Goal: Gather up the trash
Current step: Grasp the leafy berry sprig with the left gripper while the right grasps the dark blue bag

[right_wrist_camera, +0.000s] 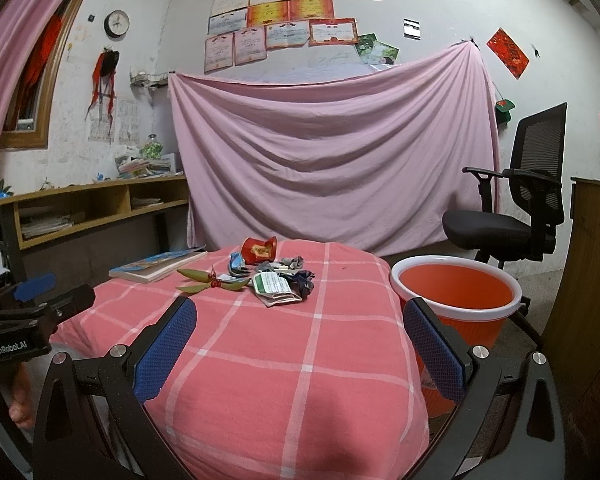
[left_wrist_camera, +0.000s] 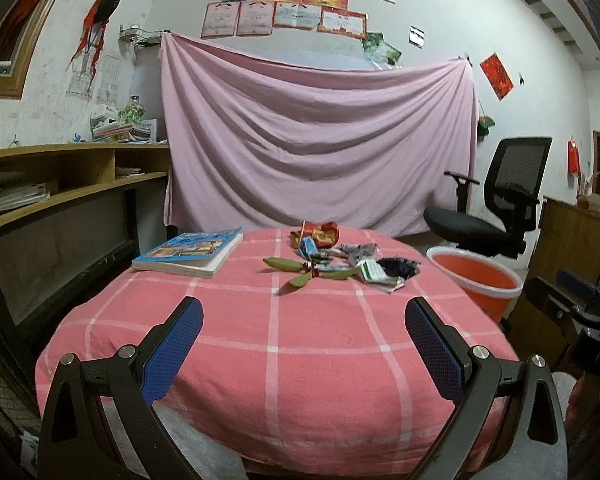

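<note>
Hand [right_wrist_camera: 18,404] only at right wrist

Setting: a lived-in room of a home was indicated.
Walls: certificates [right_wrist_camera: 284,20], a clock [right_wrist_camera: 116,23] and red decorations [right_wrist_camera: 507,53] were seen pinned up.
Drape: a pink sheet [left_wrist_camera: 320,140] was hung across the back wall.
Furniture: a wooden shelf desk [left_wrist_camera: 60,176] with stacked papers and an office chair [right_wrist_camera: 516,208] were noted.
Table: a pink checked cloth [left_wrist_camera: 284,340] was spread.
</note>
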`<action>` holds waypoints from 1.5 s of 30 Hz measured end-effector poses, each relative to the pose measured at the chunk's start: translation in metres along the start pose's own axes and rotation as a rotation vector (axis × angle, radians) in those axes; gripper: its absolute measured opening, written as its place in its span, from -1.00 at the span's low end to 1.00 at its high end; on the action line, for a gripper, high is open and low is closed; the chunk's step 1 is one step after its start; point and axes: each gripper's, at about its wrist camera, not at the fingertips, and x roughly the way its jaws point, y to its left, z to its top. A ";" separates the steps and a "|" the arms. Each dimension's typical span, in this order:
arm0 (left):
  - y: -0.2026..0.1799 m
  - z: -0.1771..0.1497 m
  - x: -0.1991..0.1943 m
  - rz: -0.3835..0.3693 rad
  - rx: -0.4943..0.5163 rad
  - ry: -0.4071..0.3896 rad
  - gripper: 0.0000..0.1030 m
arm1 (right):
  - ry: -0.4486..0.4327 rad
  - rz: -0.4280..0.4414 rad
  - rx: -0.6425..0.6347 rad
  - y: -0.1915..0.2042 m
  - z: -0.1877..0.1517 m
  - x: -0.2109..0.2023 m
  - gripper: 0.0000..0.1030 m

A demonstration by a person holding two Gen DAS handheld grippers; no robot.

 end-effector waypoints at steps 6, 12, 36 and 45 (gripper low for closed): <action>-0.006 0.012 0.003 0.029 0.062 -0.067 0.92 | -0.045 0.005 0.010 -0.004 0.012 0.002 1.00; -0.008 0.035 0.028 0.051 0.063 -0.135 0.92 | -0.128 -0.002 -0.025 -0.005 0.035 0.017 1.00; 0.006 0.067 0.145 0.236 0.066 -0.160 0.92 | -0.139 -0.014 -0.121 -0.029 0.071 0.156 1.00; 0.015 0.064 0.175 0.214 0.006 -0.022 0.92 | -0.011 0.027 -0.152 -0.027 0.061 0.189 1.00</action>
